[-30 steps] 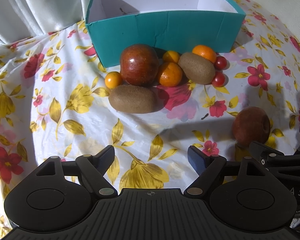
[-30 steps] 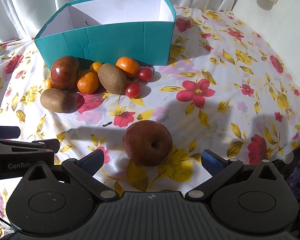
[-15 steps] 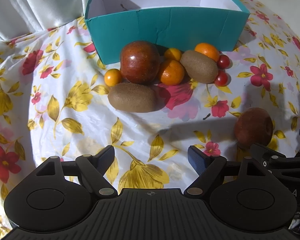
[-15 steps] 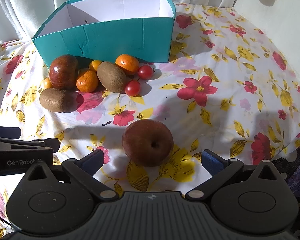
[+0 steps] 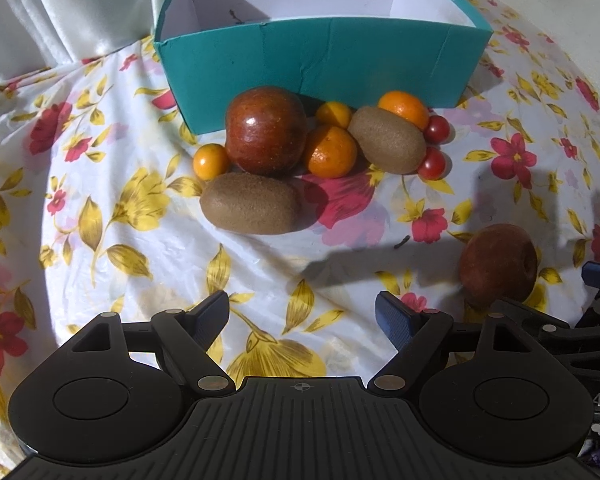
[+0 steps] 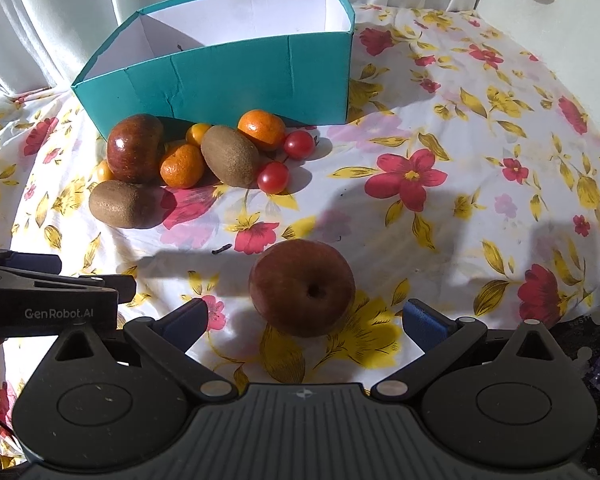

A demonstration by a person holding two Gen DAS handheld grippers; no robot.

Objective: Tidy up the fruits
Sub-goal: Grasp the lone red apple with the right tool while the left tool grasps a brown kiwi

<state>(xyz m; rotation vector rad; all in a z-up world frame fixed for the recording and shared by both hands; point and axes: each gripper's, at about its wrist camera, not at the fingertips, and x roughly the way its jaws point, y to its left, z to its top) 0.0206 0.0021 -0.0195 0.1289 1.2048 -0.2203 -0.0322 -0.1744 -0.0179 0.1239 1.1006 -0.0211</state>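
A teal box (image 5: 320,60) (image 6: 236,80) with white dividers stands at the back. In front of it lies a cluster: a shiny red apple (image 5: 265,132) (image 6: 134,148), two kiwis (image 5: 250,204) (image 5: 386,138), several small oranges (image 5: 330,151) and two cherry tomatoes (image 5: 431,163). A second, duller apple (image 6: 302,288) (image 5: 498,266) lies apart, just ahead of my right gripper (image 6: 304,318), which is open with the apple between its fingertips' line. My left gripper (image 5: 302,312) is open and empty over bare cloth, short of the near kiwi.
A floral cloth (image 5: 100,208) covers the table. White curtains (image 5: 60,8) hang behind the box. A pale wall (image 6: 560,40) stands at the right. The left gripper's side (image 6: 48,300) shows at the left edge of the right wrist view.
Both grippers have moved forward a little toward the fruit. The lone apple sits closer between the right fingers. The jaws stay open.
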